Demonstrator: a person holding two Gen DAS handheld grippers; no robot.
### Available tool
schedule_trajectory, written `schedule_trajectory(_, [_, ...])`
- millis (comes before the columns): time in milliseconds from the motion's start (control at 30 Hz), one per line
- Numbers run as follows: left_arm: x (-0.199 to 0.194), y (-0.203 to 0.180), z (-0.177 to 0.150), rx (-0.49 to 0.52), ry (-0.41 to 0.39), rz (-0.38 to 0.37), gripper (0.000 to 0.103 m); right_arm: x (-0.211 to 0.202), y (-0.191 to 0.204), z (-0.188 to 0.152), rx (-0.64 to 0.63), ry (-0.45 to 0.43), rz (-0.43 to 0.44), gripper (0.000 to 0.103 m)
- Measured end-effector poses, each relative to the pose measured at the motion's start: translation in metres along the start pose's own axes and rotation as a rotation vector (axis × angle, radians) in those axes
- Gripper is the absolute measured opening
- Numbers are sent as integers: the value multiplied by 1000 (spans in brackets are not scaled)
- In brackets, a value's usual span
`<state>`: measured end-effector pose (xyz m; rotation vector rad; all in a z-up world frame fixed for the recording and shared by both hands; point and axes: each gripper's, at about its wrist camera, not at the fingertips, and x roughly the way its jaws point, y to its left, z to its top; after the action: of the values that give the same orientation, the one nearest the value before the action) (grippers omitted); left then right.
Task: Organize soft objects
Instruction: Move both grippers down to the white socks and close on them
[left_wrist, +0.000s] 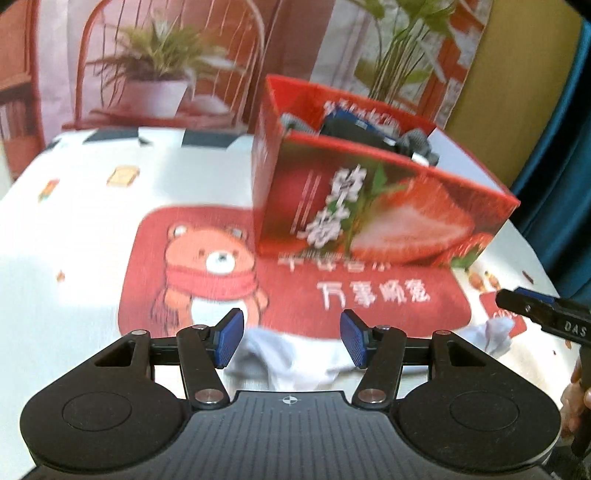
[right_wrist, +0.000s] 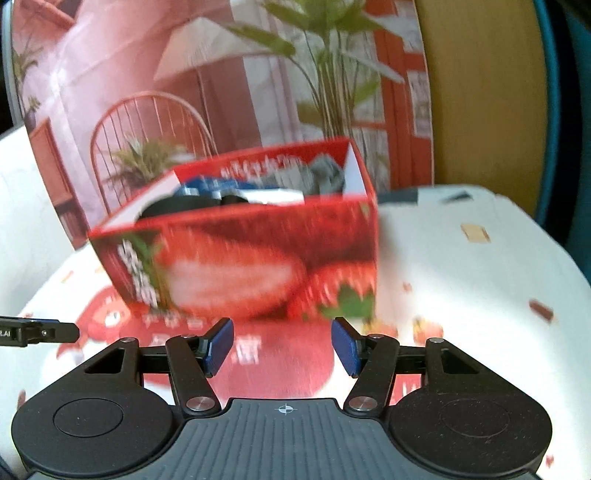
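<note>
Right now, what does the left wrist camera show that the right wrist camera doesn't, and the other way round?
Only the left wrist view shows the white cloth lying on the table just beyond the open left hand-held gripper, and the bear print on the tablecloth. Only the right wrist view shows the open right hand-held gripper head-on, with nothing between its pads. Both show the strawberry box holding dark and grey fabric items, the printed tablecloth and the backdrop of painted plants.

red strawberry-print box (left_wrist: 369, 206), white bear-print tablecloth (left_wrist: 92, 258)
</note>
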<state>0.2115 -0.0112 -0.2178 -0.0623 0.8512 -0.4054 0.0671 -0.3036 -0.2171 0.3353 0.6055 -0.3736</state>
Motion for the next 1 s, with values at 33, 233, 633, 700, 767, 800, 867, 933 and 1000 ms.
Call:
schedule_trajectory(33, [1, 2, -3, -9, 5, 4, 60, 0, -1, -5, 2, 10, -3, 55])
schedule_trajectory(233, [8, 6, -15, -34, 20, 13, 60, 4, -5, -28, 36, 78, -14, 55])
schedule_trajectory(633, [16, 13, -26, -52, 45, 36, 59, 20, 2, -43, 19, 98, -27, 45])
schedule_trajectory(700, [17, 13, -27, -46, 47, 36, 59, 21, 5, -44, 7, 99, -17, 44])
schedule_trajectory(767, [18, 12, -28, -38, 47, 39, 59, 22, 7, -45, -6, 100, -12, 43])
schedule_trajectory(800, [18, 12, -28, -37, 46, 40, 59, 23, 8, -45, -11, 100, -9, 43])
schedule_trajectory(867, [18, 12, -28, -35, 45, 40, 59, 23, 10, -45, -20, 99, -5, 43])
schedule_trajectory(933, [19, 12, -29, -32, 43, 42, 59, 24, 11, -46, -26, 98, -3, 43])
schedule_trajectory(1000, [19, 10, -29, -27, 42, 44, 59, 24, 11, -45, -29, 97, -2, 43])
